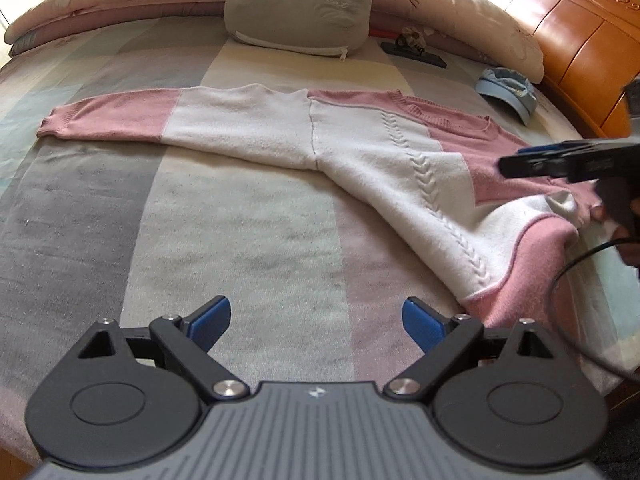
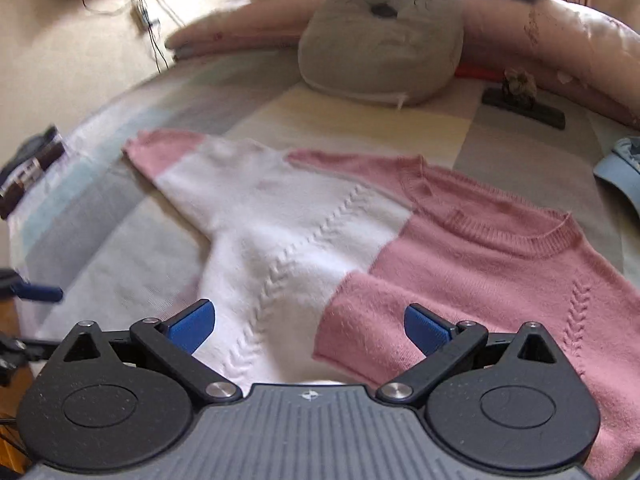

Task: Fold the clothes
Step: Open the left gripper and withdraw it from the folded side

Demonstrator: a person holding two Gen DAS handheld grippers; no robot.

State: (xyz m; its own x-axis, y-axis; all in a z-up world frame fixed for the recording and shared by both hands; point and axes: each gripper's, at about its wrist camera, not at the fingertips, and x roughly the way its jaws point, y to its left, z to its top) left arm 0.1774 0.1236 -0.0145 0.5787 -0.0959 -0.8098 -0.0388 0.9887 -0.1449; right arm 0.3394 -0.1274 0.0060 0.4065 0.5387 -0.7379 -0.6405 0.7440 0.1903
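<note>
A pink and white knit sweater (image 1: 360, 152) lies flat on the striped bed cover (image 1: 224, 232), one sleeve stretched out to the left. In the right wrist view the sweater (image 2: 280, 220) has its other, pink sleeve (image 2: 360, 320) folded across the body. My left gripper (image 1: 318, 320) is open over bare cover, just short of the sweater's pink hem. Open as well, my right gripper (image 2: 310, 326) hovers low over the folded sleeve and white body with nothing between its fingers. From the left wrist view the right gripper (image 1: 516, 164) shows side-on at the sweater's right edge.
A grey cat-face pillow (image 1: 296, 4) and pink rolled bedding (image 1: 460, 12) line the far side. A black flat object (image 1: 412, 54) and a blue cap (image 1: 508, 90) lie beyond the sweater. A wooden headboard (image 1: 568, 28) stands at right. A black cable (image 1: 572, 280) trails near the hem.
</note>
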